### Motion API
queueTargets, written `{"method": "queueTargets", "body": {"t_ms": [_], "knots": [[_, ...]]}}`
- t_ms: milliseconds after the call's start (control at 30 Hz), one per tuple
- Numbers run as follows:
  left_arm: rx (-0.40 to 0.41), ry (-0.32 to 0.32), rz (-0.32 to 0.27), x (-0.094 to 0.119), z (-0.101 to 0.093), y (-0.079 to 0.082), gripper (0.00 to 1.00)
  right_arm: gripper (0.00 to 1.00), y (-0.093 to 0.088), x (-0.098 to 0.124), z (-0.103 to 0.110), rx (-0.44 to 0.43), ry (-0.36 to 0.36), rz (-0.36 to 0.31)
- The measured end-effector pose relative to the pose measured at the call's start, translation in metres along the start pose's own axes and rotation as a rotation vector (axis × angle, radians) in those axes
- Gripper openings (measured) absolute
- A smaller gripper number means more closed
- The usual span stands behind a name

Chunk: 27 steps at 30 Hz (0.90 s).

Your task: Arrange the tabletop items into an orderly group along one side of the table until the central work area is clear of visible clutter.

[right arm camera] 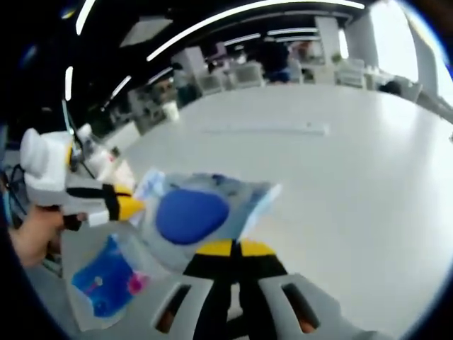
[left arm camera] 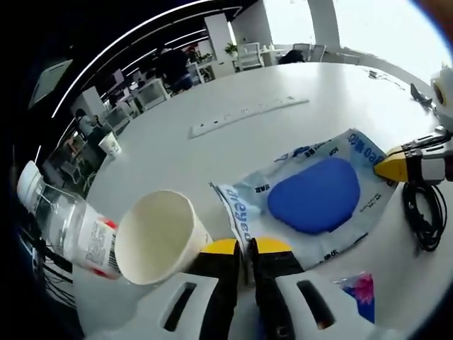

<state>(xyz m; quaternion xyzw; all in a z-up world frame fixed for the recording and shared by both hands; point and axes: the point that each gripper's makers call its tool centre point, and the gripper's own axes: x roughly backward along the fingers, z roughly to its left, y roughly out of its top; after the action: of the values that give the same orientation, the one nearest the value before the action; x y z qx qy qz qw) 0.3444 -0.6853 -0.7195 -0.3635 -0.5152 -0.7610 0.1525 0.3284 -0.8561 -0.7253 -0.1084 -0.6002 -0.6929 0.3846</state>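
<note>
Both the left gripper (left arm camera: pixel 245 244) and right gripper (right arm camera: pixel 234 248) are clamped on opposite edges of the pouch (left arm camera: pixel 315 195) mid-table, while cup (left arm camera: pixel 159 237), bottle (left arm camera: pixel 67 223) and cable (left arm camera: pixel 423 212) remain ungrouped, so tidying appears barely underway.

Left gripper (left arm camera: pixel 245 246): yellow-tipped jaws closed together. Right gripper (right arm camera: pixel 231 248): jaws likewise pressed together. A hand (right arm camera: pixel 34 237) holds the left gripper's handle.

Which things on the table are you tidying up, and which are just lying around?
Being tidied: clear packet with the blue pad, pinched by the left gripper and the right gripper.

Just lying about: paper cup, plastic bottle, black cable, power strip.
</note>
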Motion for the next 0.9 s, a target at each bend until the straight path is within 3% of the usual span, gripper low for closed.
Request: {"method": "queueTargets", "body": {"t_ms": [100,267,433,633,900], "knots": [[-0.018,0.003,-0.001,0.002,0.000,-0.003,0.07,0.00,0.000,-0.001,-0.002,-0.004,-0.008,0.001],[-0.006,0.012,-0.044,0.012,0.001,0.006,0.10,0.00,0.000,0.000,-0.003,-0.004,-0.012,0.002],[-0.016,-0.006,-0.071,0.022,-0.008,0.009,0.09,0.00,0.000,0.000,-0.003,-0.009,-0.008,-0.002],[-0.012,-0.031,-0.084,0.028,-0.016,0.004,0.10,0.00,0.000,0.001,-0.003,0.001,0.001,-0.003],[0.005,-0.035,-0.099,0.038,-0.010,-0.002,0.08,0.00,0.000,0.000,-0.003,0.013,0.001,-0.001]]}}
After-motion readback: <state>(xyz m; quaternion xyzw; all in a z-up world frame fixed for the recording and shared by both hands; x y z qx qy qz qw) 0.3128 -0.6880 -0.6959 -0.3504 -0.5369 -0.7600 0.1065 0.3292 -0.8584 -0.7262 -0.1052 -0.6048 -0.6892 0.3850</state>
